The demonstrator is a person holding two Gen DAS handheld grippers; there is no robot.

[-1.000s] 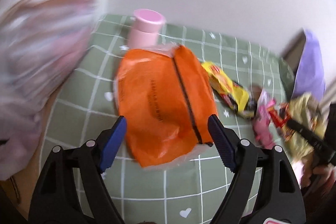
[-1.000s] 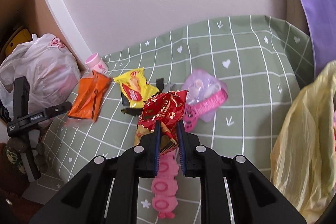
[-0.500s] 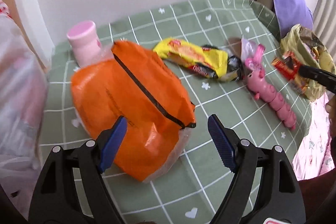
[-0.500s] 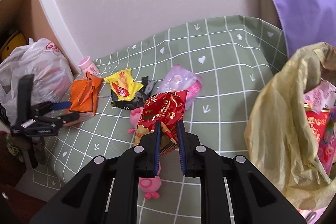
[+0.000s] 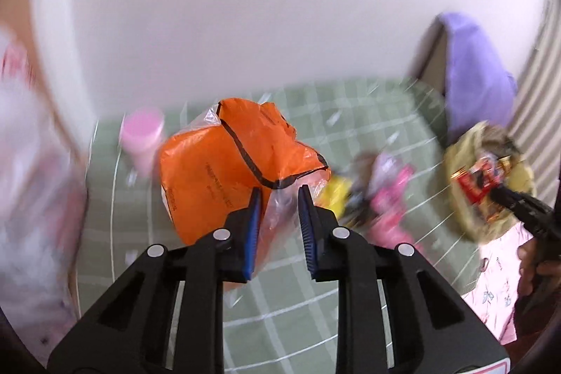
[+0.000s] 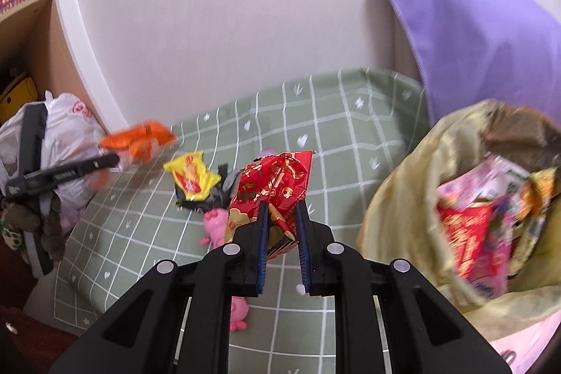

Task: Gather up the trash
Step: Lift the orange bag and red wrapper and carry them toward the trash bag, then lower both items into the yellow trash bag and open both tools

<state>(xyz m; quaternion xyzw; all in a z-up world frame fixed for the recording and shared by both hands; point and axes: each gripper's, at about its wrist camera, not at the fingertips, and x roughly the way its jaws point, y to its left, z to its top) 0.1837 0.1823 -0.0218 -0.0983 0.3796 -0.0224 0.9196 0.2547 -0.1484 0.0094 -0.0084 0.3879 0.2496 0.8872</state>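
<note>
Our left gripper (image 5: pixel 278 200) closing on clear edge of crinkled orange plastic packet (image 5: pixel 224 170), lifted above green checked tablecloth (image 6: pixel 315 128). Our right gripper (image 6: pixel 282 216) narrow, clamping shiny red foil wrapper (image 6: pixel 277 181), near open yellow plastic trash bag (image 6: pixel 403 198).

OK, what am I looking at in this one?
A person is clearing snack wrappers off a green checked tablecloth with two handheld grippers. The right gripper holds a red wrapper beside the open yellow trash bag. The left gripper is closing on the clear edge of an orange wrapper. A yellow wrapper and a pink toy lie on the cloth.
</note>
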